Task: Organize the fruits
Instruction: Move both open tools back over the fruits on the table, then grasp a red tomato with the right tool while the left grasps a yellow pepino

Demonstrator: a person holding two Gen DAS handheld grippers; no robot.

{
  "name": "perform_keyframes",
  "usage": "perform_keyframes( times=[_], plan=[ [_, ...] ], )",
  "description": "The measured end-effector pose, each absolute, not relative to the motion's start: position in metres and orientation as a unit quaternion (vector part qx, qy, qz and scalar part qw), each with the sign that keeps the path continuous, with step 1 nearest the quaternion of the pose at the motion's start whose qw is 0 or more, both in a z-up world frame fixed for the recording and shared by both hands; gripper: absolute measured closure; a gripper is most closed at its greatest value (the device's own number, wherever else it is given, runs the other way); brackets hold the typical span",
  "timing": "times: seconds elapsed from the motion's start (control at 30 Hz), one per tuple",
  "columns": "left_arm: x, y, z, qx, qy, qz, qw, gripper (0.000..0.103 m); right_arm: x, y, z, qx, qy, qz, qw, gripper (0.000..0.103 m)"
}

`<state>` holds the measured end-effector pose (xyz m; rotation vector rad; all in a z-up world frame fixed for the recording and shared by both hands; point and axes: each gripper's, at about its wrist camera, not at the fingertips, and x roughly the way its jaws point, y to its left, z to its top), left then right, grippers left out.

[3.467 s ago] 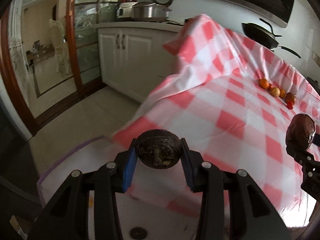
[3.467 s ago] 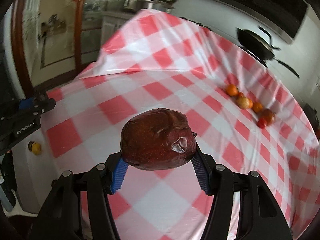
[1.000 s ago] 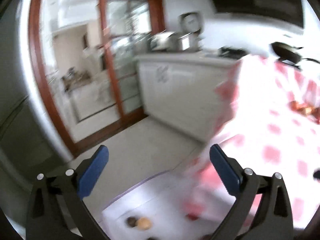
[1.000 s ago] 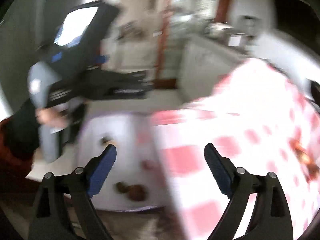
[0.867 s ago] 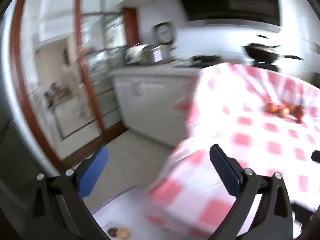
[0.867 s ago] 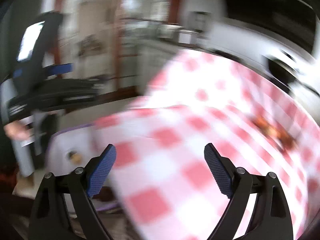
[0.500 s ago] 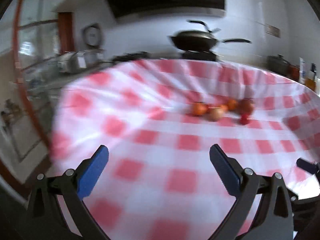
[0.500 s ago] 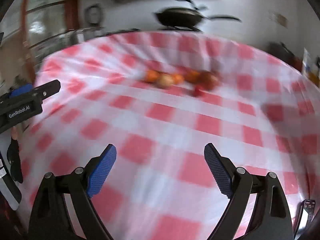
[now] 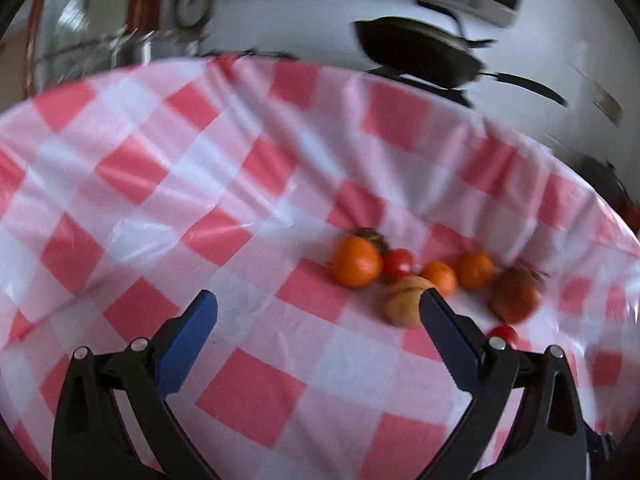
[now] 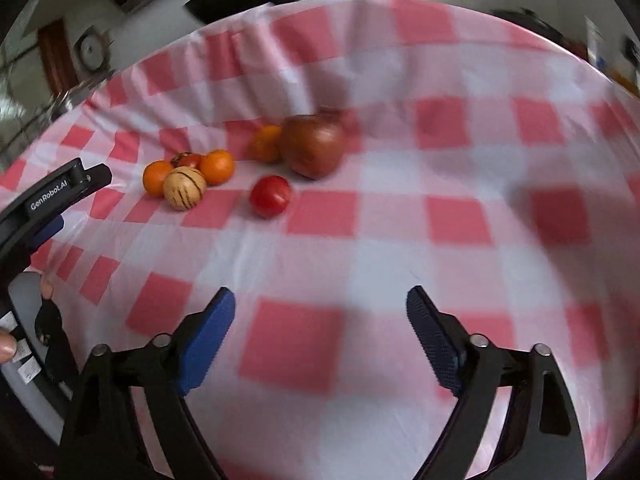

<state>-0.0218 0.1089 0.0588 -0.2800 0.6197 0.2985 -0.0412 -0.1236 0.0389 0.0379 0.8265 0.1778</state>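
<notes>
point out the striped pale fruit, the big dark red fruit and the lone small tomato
striped pale fruit (image 10: 184,194), right wrist view, striped front face
big dark red fruit (image 10: 314,146), right wrist view, middle of its skin
lone small tomato (image 10: 271,196), right wrist view, centre

— What covers the table (image 9: 248,392)?
— A glossy red-and-white checked cloth (image 9: 132,168), creased toward the far edge.
— And behind it?
— A white wall (image 9: 304,20) at the top of the frame, a black pan (image 9: 416,54) at upper right, steel pots (image 9: 140,46) and a wood-framed glass door (image 9: 80,12) at upper left, all blurred.
</notes>
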Motion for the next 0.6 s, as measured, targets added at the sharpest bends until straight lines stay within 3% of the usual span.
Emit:
perform_keyframes(
  times=[0.3, 0.47, 0.6],
  plan=[
    [-0.030, 0.116, 0.057, -0.101, 0.304, 0.109, 0.941, 0.002, 0.041, -0.071, 0.027, -0.008, 0.430, 0.091, 0.898, 0.042],
    [-0.026, 0.095, 0.049, -0.064, 0.327, 0.069, 0.940, 0.002, 0.048, -0.082, 0.025, 0.022, 0.432, 0.087, 0.897, 0.066],
    [-0.025, 0.087, 0.041, -0.065, 0.349, 0.045, 0.934, 0.002, 0.043, -0.108, 0.028, 0.058, 0.418, 0.066, 0.904, 0.066]
  ],
)
